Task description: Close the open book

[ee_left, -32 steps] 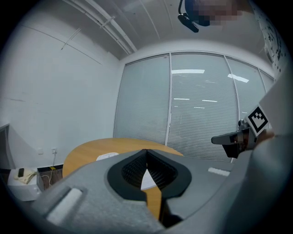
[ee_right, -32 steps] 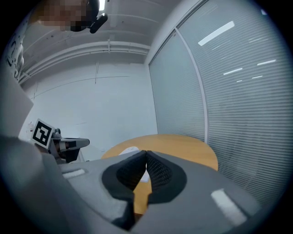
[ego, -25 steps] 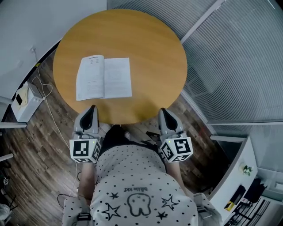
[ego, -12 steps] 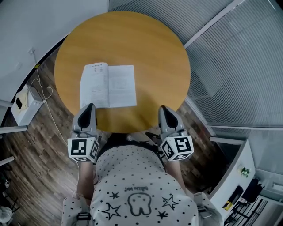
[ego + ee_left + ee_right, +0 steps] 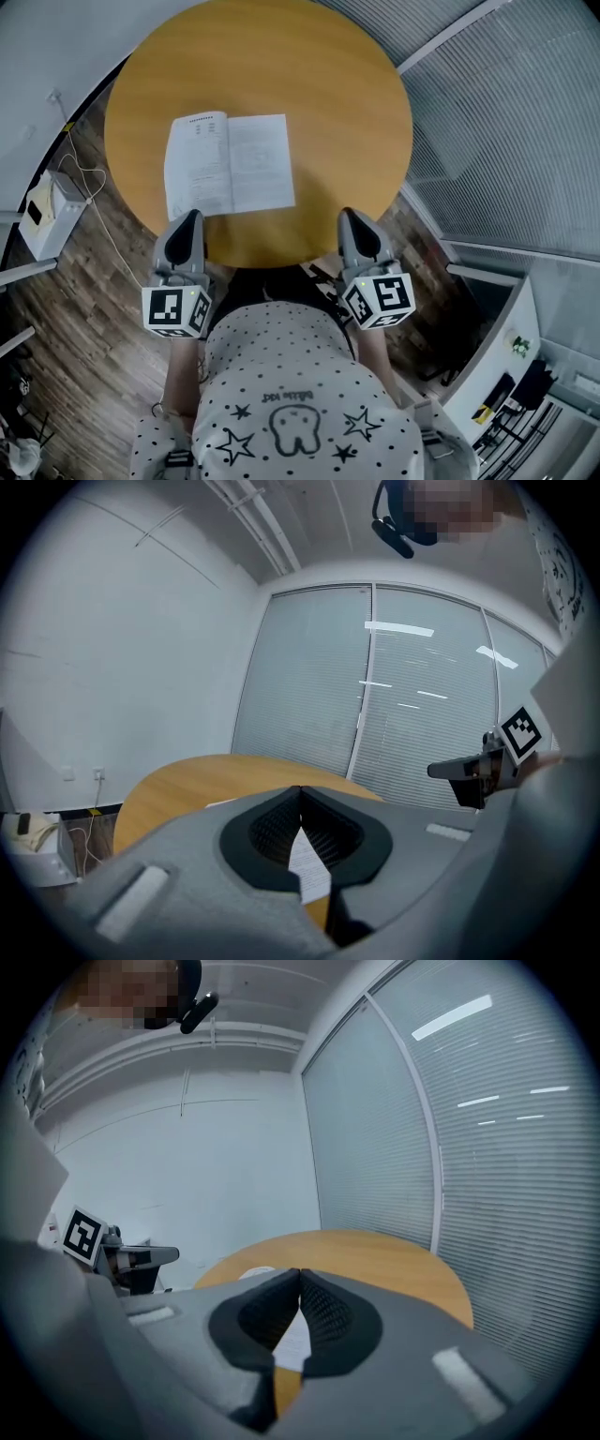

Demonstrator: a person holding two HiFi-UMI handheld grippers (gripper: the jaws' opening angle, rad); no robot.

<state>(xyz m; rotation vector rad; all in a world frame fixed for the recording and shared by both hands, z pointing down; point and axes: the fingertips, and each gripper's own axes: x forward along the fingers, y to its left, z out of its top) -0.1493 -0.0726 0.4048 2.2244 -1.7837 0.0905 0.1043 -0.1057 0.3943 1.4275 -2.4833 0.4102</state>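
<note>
An open book (image 5: 229,165) with white printed pages lies flat on the left half of the round wooden table (image 5: 328,112). My left gripper (image 5: 190,219) is shut and empty at the table's near edge, just below the book's lower left corner. My right gripper (image 5: 348,217) is also shut and empty at the near edge, to the right of the book. In the left gripper view the jaws (image 5: 300,789) meet at their tips, a strip of the book's page (image 5: 307,869) showing behind them. In the right gripper view the closed gripper (image 5: 299,1274) stands before the table (image 5: 394,1255).
A white box with cables (image 5: 52,211) sits on the wood floor left of the table. Glass walls with blinds (image 5: 506,122) run along the right. A white cabinet (image 5: 487,366) stands at lower right. The person's torso fills the bottom of the head view.
Both grippers have moved forward toward the table, their tips now reaching its near edge. The book sits closer to the left gripper's tip than before.
</note>
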